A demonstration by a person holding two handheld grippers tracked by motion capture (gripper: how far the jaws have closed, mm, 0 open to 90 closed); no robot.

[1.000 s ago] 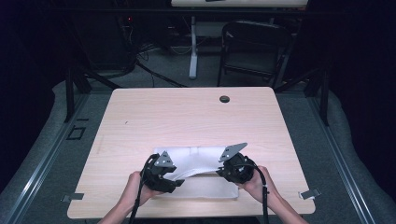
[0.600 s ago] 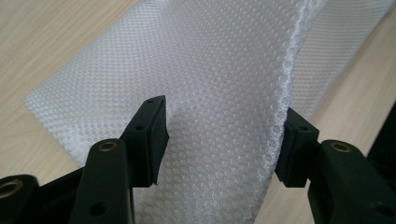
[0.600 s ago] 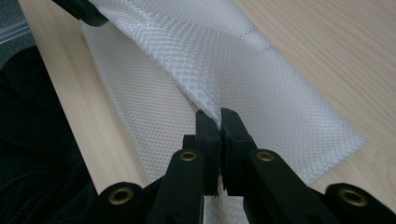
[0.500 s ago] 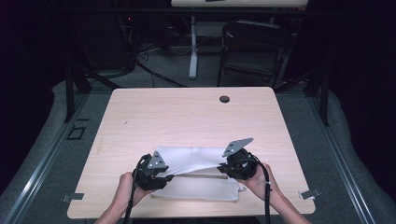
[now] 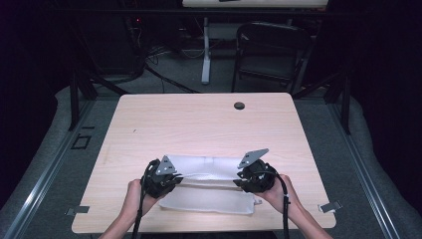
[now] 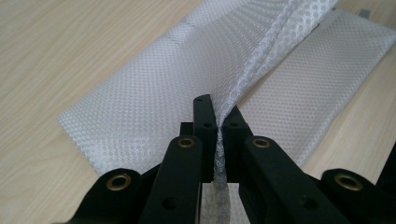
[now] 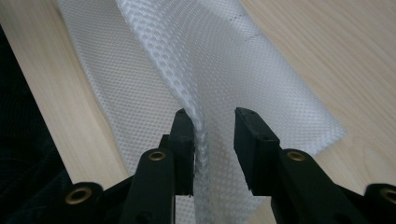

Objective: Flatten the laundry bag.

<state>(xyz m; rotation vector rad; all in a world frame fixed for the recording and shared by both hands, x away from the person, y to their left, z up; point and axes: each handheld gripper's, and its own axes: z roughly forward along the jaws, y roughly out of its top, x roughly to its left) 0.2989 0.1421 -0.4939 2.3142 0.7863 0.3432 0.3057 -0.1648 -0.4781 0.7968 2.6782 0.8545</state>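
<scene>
- Two grippers on a white mesh bag (image 5: pixel 209 196) at the table's (image 5: pixel 209 124) near edge.
- Left gripper (image 6: pixel 218 122) just closed, pinching a fold; right gripper (image 7: pixel 212 122) just opened, mesh loose between.
- Light, floppy stuff, so probably grab it by the hem.

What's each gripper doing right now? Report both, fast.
Left gripper: shut on the white mesh fabric bag.
Right gripper: jaws have just been opening; open, mesh fold between them.

White mesh cloth bag (image 5: pixel 206 199) — matt pale-wood table (image 5: pixel 199 124)
</scene>
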